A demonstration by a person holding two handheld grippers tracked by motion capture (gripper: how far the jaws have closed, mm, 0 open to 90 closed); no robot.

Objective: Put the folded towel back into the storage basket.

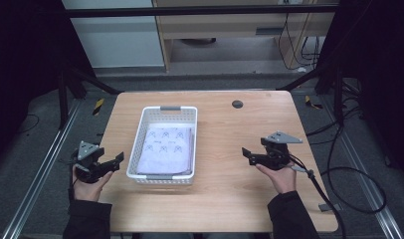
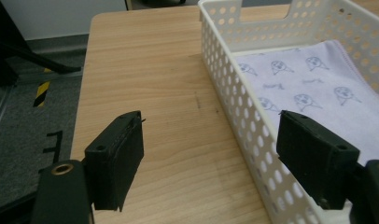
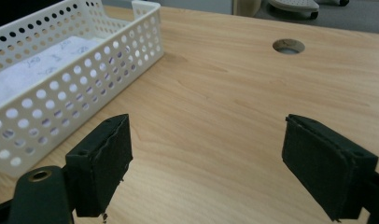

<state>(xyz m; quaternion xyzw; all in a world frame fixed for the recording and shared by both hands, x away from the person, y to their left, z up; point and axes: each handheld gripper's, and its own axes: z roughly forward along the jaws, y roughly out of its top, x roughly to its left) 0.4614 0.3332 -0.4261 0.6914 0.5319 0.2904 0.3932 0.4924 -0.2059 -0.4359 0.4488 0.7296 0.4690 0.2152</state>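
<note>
The surface [image 1: 230, 164] is light wood-grain laminate, smooth with a low satin sheen; a dark round grommet [image 1: 237, 104] is set into it. The basket [image 1: 140, 144] is white moulded plastic, perforated with round holes, smooth and slightly glossy, with grey handle inserts. The cloth [image 1: 167, 147] inside is pale lilac woven fabric, matt, printed with small dark motifs, with a stitched hem. The left claw [image 2: 211, 158] and right claw [image 3: 208, 168] carry matt black jaws with faintly rough pad faces. Each claw bears a grey matt plate on top. The floor [image 1: 36, 134] is dark grey carpet, coarse-textured.
</note>
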